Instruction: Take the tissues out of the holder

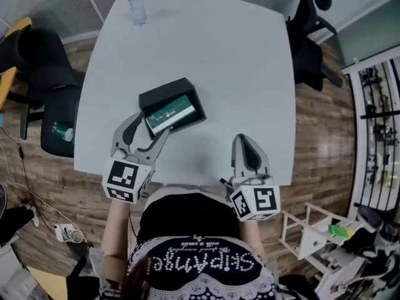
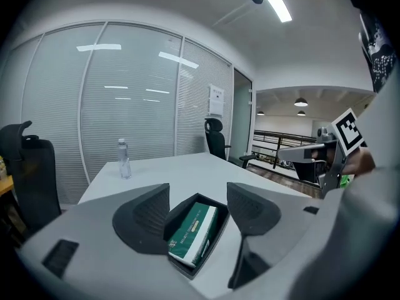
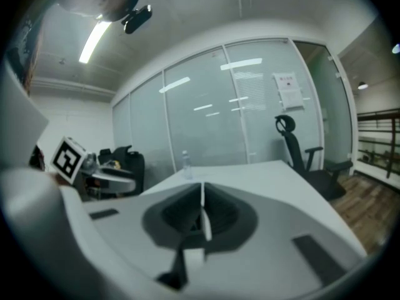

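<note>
two tongs: the left gripper has its jaws spread with nothing pressed between them; the right gripper is clenched shut on nothing
tissues: the green pack of tissues lies at a slant inside the black holder, not yet taken out
holder: it sits on the white table, just ahead of the left gripper and framed between its jaws in the left gripper view
risk one: the holder looks light and nothing braces it, so a pull on the pack may well lift or drag the holder along
risk two: the pack fits close to the walls, so a jaw could land on the rim and pinch the holder with the pack, or miss the pack
risk three: the pack looks soft, so a shallow pinch on its end may slip off or crush it
left pose: low over the near part of the table, aimed forward and a little right at the holder's near end; whether a jaw tip touches it cannot be told
right pose: by the table's near edge, aimed forward, well apart from the holder
bystander: a water bottle stands at the far edge, clear of all this
</note>
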The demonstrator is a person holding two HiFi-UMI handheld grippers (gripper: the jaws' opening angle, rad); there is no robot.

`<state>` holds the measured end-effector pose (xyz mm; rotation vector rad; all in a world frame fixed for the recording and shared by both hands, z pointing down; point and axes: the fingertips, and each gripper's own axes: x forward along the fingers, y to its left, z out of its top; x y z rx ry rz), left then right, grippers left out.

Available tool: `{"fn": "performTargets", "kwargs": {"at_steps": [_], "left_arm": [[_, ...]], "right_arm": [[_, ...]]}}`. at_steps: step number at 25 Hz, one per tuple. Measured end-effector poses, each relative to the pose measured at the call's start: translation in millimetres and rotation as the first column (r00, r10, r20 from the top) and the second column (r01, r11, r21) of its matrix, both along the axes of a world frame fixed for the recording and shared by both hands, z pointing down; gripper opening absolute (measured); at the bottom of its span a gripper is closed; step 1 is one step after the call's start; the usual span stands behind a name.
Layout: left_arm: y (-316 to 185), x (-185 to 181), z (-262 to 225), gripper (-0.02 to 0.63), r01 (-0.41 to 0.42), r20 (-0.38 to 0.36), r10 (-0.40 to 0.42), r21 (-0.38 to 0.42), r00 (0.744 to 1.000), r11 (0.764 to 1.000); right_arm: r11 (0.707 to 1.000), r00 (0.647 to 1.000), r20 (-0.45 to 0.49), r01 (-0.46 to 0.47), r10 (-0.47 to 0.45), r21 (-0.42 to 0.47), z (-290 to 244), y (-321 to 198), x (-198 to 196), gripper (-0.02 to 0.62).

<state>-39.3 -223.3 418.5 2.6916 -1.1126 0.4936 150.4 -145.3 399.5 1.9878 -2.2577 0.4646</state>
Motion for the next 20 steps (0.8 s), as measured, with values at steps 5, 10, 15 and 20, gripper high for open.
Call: {"fn": "performTargets", "kwargs": {"at_steps": [5,10,15,20], "left_arm": [[-8,10,8,0.319,-0.031,0.017,0.031,-0.018,0.999,0.999],[-11,19,24,0.337,-0.079,0.059,0.082,-0.058,0.995,0.995],[-15,25,45,0.354,-0.117,0.104,0.129,-0.113,0.986,0.987],[-20,29,63,0.360,-0.116,0.133,0.135,-0.141,0.982,0.983]], "right_arm": [[0.999,1.000,-0.003,-0.031,0.031,-0.004,2,5,11,0.035],[0.998,0.998,-0.006,-0.068,0.068,-0.002,1,12,24,0.035],[0.994,0.994,-0.010,-0.109,0.109,0.000,0,18,35,0.035],[0.992,0.992,-0.023,-0.124,0.124,-0.002,-1,23,44,0.035]]}}
